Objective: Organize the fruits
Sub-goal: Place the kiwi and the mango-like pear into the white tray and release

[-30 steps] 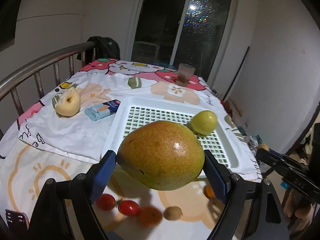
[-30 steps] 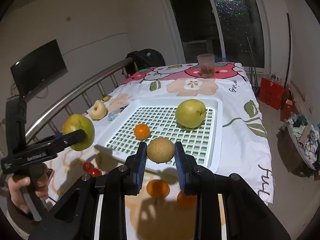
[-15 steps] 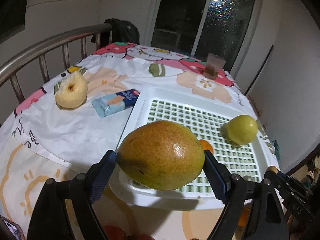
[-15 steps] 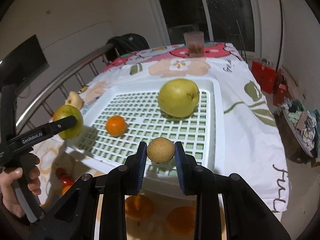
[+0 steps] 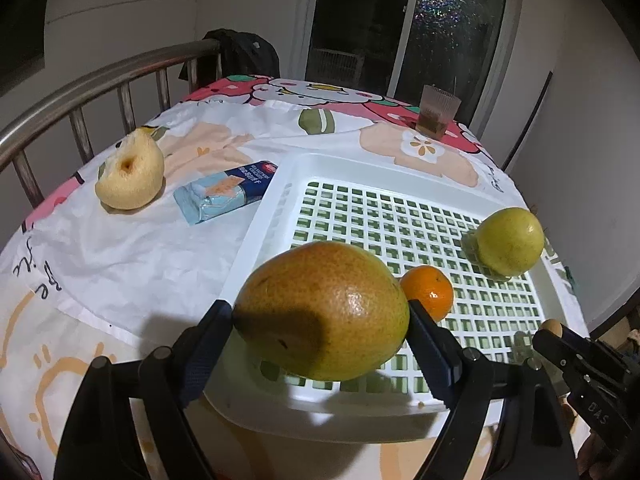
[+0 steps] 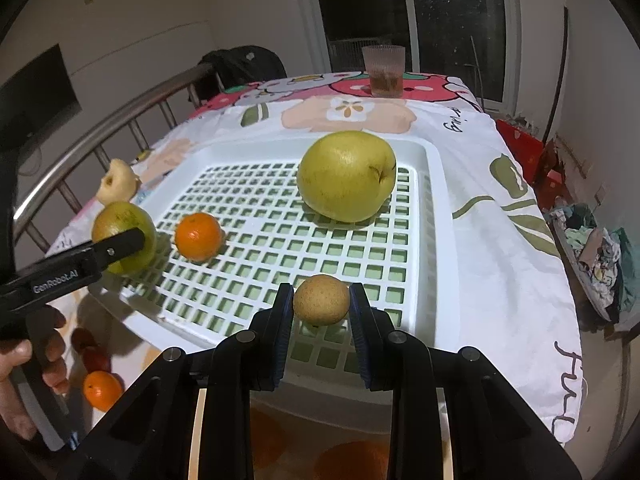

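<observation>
- My left hand-held gripper [image 5: 320,316] is clamped on a large green-orange mango [image 5: 322,308], pads on both ends; the fruit hangs over the near-left corner of the white slotted basket [image 5: 264,216] on the worktop.
- Ahead and left of that hand-held gripper, outside the basket: a bitten pale fruit [image 5: 130,178] and a blue snack packet [image 5: 222,190], its print too small to read.
- Ahead and right of it, inside the basket: a small orange [image 5: 430,290] and a green pear [image 5: 510,240].
- My right hand-held gripper [image 6: 321,306] is closed narrow on a small brown round fruit [image 6: 320,299], over the basket's near edge.
- Judgement: placing step in hand; next, lower both fruits onto free slots clear of the orange, then release.
- Legible: "GenRobot.AI" on the left tool's arm; cursive lettering on the cloth, unclear.
</observation>
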`<action>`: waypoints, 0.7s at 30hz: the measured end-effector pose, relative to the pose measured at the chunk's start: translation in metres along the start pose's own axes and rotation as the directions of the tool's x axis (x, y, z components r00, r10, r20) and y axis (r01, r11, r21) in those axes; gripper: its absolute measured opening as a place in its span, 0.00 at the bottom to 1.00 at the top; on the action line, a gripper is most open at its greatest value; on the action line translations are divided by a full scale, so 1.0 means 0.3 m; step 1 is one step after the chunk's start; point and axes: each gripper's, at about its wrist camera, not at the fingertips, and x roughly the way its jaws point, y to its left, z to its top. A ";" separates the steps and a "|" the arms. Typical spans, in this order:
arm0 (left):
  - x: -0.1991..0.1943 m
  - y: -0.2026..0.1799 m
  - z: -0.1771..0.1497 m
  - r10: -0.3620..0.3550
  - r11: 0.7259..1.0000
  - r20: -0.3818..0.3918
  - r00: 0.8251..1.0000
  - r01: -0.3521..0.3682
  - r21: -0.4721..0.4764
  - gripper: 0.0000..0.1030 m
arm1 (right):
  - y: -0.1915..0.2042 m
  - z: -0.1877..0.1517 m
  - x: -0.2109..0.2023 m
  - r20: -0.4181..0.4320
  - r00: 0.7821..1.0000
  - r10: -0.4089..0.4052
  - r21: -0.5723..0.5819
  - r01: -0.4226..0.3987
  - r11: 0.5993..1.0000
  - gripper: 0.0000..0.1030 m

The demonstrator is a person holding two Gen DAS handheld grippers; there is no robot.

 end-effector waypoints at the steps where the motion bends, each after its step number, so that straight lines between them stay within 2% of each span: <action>1: 0.004 -0.006 -0.001 0.010 1.000 0.003 1.000 -0.010 0.012 0.85 | 0.002 -0.002 0.009 -0.005 1.000 -0.008 -0.007 0.008 1.000 0.26; 3: 0.009 -0.019 -0.005 0.028 0.999 0.009 1.000 -0.028 0.034 0.85 | 0.006 -0.005 0.022 -0.012 1.000 -0.019 -0.015 0.019 1.000 0.26; 9: 0.013 -0.010 0.001 0.018 1.000 0.020 1.000 -0.018 0.025 0.85 | 0.014 -0.016 0.046 -0.030 0.999 -0.042 -0.039 0.041 0.998 0.27; 11: 0.010 -0.002 0.003 0.000 1.000 0.023 1.000 -0.001 0.010 0.86 | 0.013 -0.020 0.049 -0.033 0.998 -0.046 -0.040 0.045 0.998 0.31; 13: -0.006 0.011 0.010 -0.034 0.999 0.037 0.999 0.034 -0.015 0.87 | 0.009 -0.022 0.039 -0.024 0.999 -0.033 -0.027 0.033 0.999 0.57; 14: -0.021 0.015 0.015 -0.046 0.999 0.051 0.998 0.047 -0.022 0.88 | 0.009 -0.022 0.034 -0.016 0.999 -0.031 -0.021 0.031 0.999 0.66; 15: -0.039 0.018 0.021 -0.055 0.998 0.066 0.996 0.057 -0.028 0.92 | 0.007 -0.022 0.020 0.002 1.000 -0.030 -0.012 0.030 0.999 0.79; 18: -0.111 0.027 0.032 -0.081 0.995 0.128 0.988 0.087 -0.040 0.99 | 0.013 -0.018 -0.040 0.077 0.997 -0.012 -0.009 0.012 1.000 0.87; 21: -0.179 0.034 0.038 -0.098 0.993 0.173 0.980 0.108 -0.049 1.00 | 0.019 -0.016 -0.088 0.129 0.992 -0.004 -0.007 0.005 1.000 0.94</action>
